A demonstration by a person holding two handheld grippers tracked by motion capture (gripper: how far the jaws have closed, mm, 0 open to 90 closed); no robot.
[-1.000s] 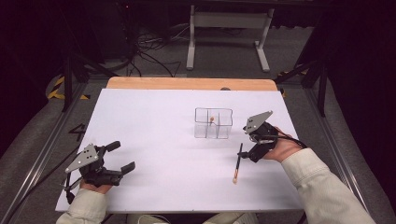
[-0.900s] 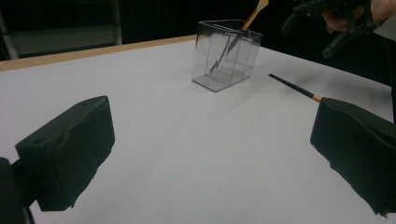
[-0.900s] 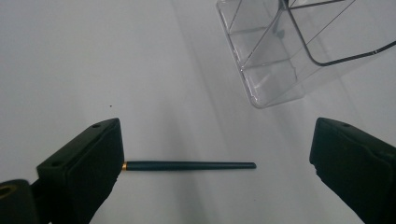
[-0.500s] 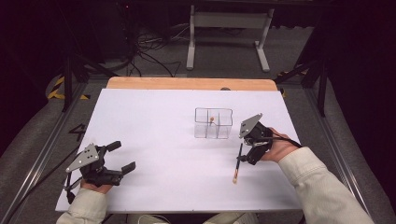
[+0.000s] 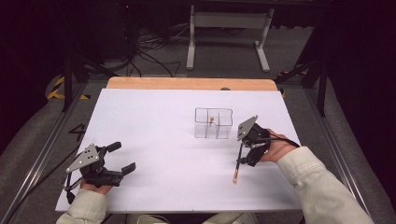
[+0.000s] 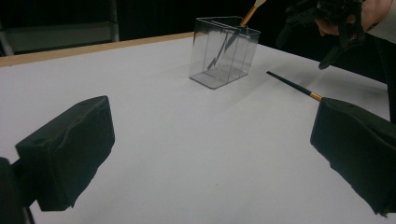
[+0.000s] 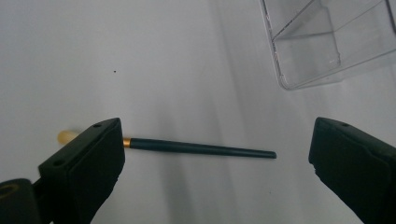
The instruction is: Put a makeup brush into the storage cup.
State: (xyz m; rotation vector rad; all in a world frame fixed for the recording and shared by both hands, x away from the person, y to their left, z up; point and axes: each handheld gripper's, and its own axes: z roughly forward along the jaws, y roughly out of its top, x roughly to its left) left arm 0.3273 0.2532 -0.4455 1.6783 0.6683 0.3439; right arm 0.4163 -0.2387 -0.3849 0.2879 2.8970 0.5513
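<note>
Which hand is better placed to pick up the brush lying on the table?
Right. The right gripper hangs open directly over the brush, beside the clear box. The left gripper sits open at the table's near left corner, far from it.

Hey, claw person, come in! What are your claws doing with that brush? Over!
Right gripper open, jaws either side of the brush lying on the table. Left gripper open, idle. Clear holder beside, one brush inside; nothing blocking.

dark brush (image 5: 238, 161), flat beside clear holder (image 5: 213, 123)
</note>
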